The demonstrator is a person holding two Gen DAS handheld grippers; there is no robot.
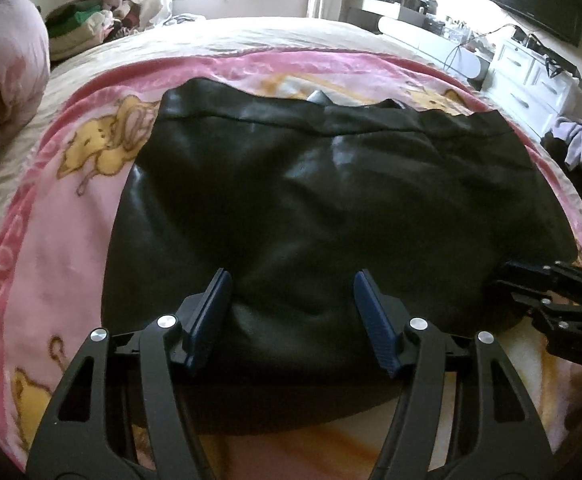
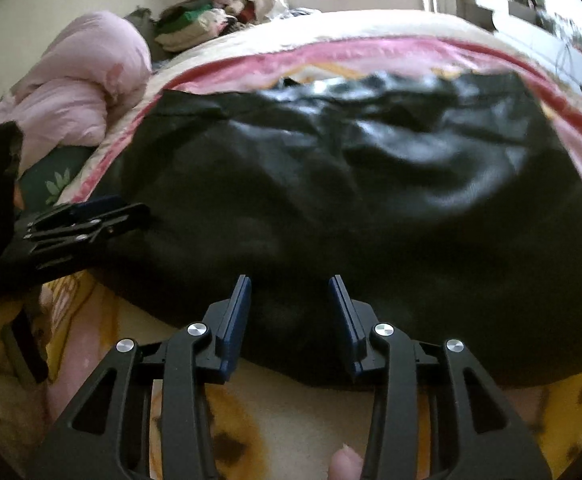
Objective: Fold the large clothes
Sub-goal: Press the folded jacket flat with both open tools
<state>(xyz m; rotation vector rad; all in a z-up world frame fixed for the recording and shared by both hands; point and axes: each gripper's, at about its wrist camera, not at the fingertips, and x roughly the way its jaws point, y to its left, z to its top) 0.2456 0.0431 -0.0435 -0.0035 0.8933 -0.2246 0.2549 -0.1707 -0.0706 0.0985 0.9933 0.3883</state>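
Note:
A large black leather-like garment point(image 1: 331, 200) lies spread on a pink cartoon blanket point(image 1: 51, 248) on the bed. It also shows in the right wrist view point(image 2: 371, 200). My left gripper point(image 1: 291, 280) is open, its blue pads over the garment's near edge, holding nothing. My right gripper point(image 2: 289, 284) is open over the near edge too, further right. The right gripper shows at the right edge of the left wrist view point(image 1: 531, 292). The left gripper shows at the left of the right wrist view point(image 2: 123, 212).
A rolled pink duvet point(image 1: 7, 80) lies at the bed's left. A pile of clothes point(image 1: 87, 24) sits at the far left corner. White drawers point(image 1: 531, 76) and a dark screen point(image 1: 539, 0) stand to the right of the bed.

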